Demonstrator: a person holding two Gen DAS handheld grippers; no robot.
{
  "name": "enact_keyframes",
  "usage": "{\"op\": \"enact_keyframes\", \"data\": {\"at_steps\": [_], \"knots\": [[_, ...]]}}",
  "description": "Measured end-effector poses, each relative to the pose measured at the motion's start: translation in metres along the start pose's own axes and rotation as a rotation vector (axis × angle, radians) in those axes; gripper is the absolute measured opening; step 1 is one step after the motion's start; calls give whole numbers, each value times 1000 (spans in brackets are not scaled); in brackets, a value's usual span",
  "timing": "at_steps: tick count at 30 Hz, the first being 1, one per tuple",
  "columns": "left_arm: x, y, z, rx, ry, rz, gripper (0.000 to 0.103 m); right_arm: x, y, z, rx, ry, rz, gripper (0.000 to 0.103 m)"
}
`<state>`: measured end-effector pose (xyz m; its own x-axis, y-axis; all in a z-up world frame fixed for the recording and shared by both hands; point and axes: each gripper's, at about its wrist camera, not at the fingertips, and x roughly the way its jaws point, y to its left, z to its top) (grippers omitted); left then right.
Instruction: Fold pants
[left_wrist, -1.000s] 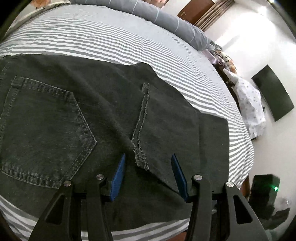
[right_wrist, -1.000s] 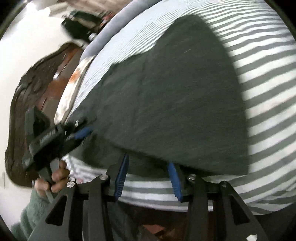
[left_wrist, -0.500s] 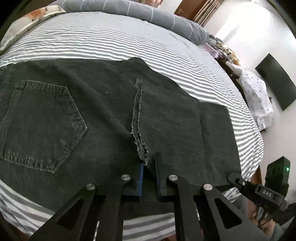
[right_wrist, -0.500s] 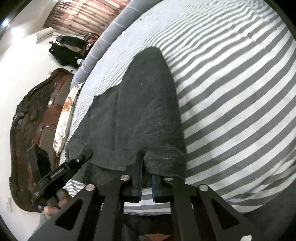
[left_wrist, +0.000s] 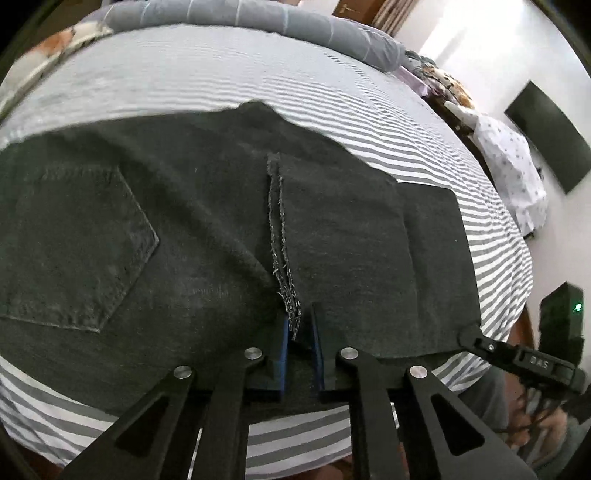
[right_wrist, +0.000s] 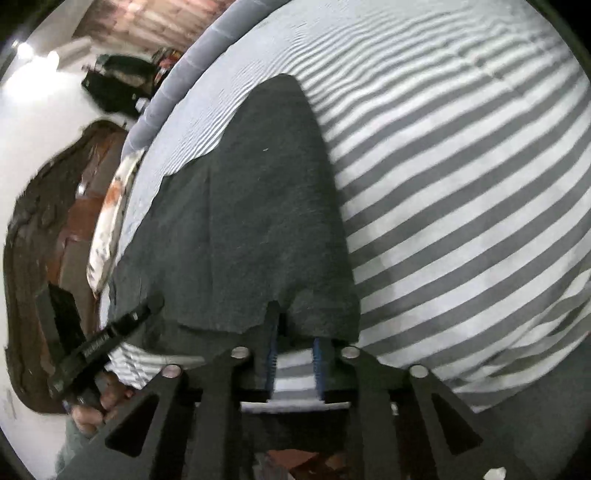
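The left claw (left_wrist: 299, 341) pinches the frayed hem (left_wrist: 280, 240) of dark pants (left_wrist: 184, 229) on a striped bed (left_wrist: 221, 81).

Pants (left_wrist: 207, 236): dark charcoal denim, lying flat on a grey-and-white striped surface, folded lengthwise, with the leg doubled back over the seat. Back pocket (left_wrist: 74, 243) with lighter topstitching faces up, to the left of the left gripper (left_wrist: 299, 350). Frayed raw hem (left_wrist: 282, 258) runs straight ahead from between that gripper's closely set fingers. Folded end of the legs lies to its right. In the right wrist view, the near edge of the pants (right_wrist: 258, 221) sits at the right gripper (right_wrist: 295, 354), lifted off the stripes.
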<state>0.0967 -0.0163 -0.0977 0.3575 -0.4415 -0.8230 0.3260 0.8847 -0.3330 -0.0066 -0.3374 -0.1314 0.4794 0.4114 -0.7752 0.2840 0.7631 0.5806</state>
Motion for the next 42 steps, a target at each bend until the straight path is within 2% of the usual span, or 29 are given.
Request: {"op": "enact_keyframes", "data": {"at_steps": [2,6,10,13,18,21,24,28,30,34,37,42], "knots": [[-7,-5,1,29,-25,27,13,-5,9,-5,-54,41,-22,30],[-24,-17,1,115,-116,129,14,-16,28,-15,-164,93,-28,30],[-30,-26,5,151,-174,117,22,-30,57,-5,-317,-14,-102,30],[-20,-33,9,167,-161,98,24,-20,76,29,-392,-91,-183,30],[7,-39,9,180,-94,141,24,11,86,83,-429,-154,-300,30],[19,-37,5,196,-65,180,24,33,81,107,-433,-138,-344,30],[29,-36,2,217,-53,206,23,51,67,114,-412,-79,-351,30],[33,-35,3,209,-62,206,24,47,68,107,-440,-76,-357,30],[33,-33,5,198,-65,193,24,38,68,96,-436,-48,-325,31],[21,-33,2,192,-72,173,24,19,70,62,-471,-8,-299,31],[20,-36,-5,238,-53,203,24,14,73,34,-478,27,-286,34],[25,-35,-8,247,-58,224,24,16,69,-2,-542,65,-346,37]]}}
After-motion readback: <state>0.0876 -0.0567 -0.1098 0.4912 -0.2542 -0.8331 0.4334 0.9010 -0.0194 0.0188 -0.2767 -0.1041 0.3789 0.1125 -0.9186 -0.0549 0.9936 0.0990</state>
